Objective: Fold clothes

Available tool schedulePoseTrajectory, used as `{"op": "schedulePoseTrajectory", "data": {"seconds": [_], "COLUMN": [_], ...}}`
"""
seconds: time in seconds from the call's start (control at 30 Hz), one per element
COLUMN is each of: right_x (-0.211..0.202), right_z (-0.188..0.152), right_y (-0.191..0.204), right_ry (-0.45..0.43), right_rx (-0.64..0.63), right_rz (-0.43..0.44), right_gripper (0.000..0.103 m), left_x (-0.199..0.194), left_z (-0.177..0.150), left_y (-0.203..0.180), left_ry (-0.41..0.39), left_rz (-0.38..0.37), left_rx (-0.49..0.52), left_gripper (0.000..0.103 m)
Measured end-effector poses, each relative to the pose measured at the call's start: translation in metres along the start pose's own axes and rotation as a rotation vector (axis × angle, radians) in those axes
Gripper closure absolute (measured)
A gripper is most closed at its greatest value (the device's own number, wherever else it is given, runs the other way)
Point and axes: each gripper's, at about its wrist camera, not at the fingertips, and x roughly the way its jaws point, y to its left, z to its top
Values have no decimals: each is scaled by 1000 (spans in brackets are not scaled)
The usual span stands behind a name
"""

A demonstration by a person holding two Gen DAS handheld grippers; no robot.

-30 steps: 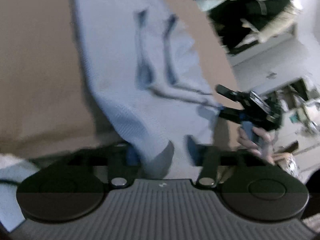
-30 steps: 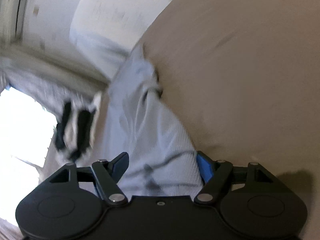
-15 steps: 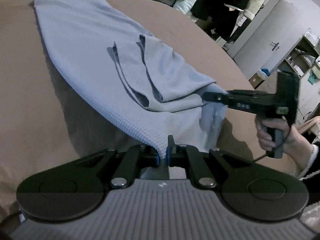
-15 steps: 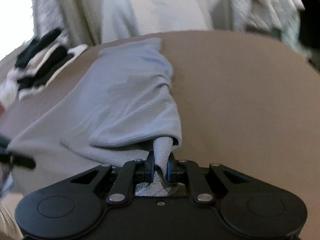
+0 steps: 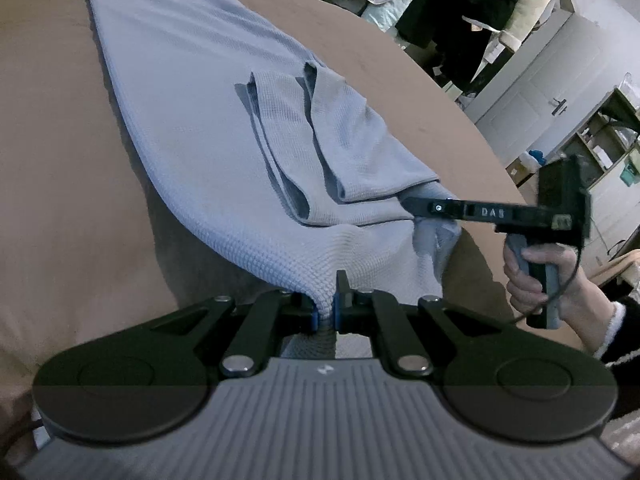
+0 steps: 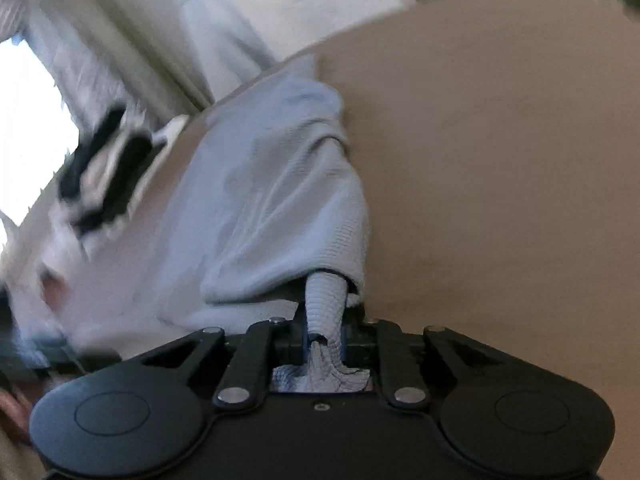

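1. One brown bed (image 5: 72, 200) bearing the single garment.
2. One pale blue shirt (image 5: 192, 92), spread flat, sleeve folded on top.
3. Two grippers: left gripper (image 5: 326, 308) and right gripper (image 6: 326, 336), each pinching the shirt's near edge.
4. Lettering "DAS" on the right gripper's side, seen from the left wrist.
5. One hand (image 5: 548, 280) grips its handle.
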Motion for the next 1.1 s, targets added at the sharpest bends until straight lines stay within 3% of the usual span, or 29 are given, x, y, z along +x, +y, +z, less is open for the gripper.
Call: {"op": "schedulePoseTrajectory", "data": {"seconds": [0.17, 0.3, 0.53, 0.63, 0.77, 1.1], "right_x": [-24, -50, -61, -68, -75, -100], "right_z": [9, 28, 56, 56, 42, -20], "right_y": [26, 60, 107, 118, 133, 169], "right_ry": [-78, -107, -100, -62, -16, 134], "right_rx": [-63, -122, -171, -176, -205, -266], "right_rz": [-27, -19, 7, 15, 25, 42], "right_gripper": [89, 90, 90, 90, 90, 90], "left_x": [-27, -60, -114, -126, -137, -191], "left_z": [23, 46, 63, 52, 30, -39], "left_y": [-2, -8, -12, -26, -32, -15], "left_ry": [-27, -70, -178, -177, -132, -178], "left_rz": [-19, 4, 59, 143, 153, 69], "left_rx": [-17, 55, 102, 234, 285, 190], "left_gripper": [97, 97, 97, 97, 97, 97]}}
